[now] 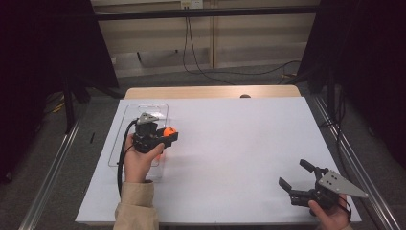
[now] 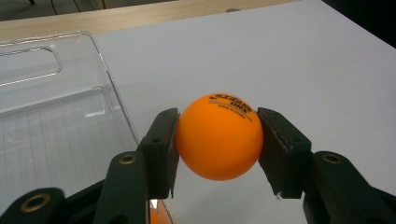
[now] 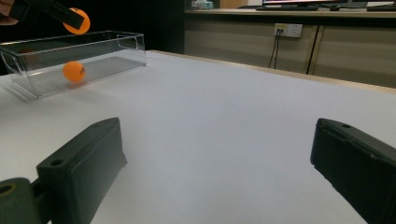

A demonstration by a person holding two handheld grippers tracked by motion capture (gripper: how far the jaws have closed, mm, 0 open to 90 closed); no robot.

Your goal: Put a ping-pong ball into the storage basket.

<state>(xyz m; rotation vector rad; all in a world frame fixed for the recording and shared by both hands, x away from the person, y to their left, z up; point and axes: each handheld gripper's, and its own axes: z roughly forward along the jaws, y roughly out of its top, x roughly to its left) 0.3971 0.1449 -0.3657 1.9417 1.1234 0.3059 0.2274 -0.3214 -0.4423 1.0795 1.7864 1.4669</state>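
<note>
Left claw clamped on orange ping-pong ball, held above right rim of clear plastic bin near surface's far-left corner. Second ball lies inside bin. Right claw wide, empty, near-right corner.

White table cover mid frame, wooden table edge above it. Black cables on floor, top centre. Wall socket upper right, right gripper view.
</note>
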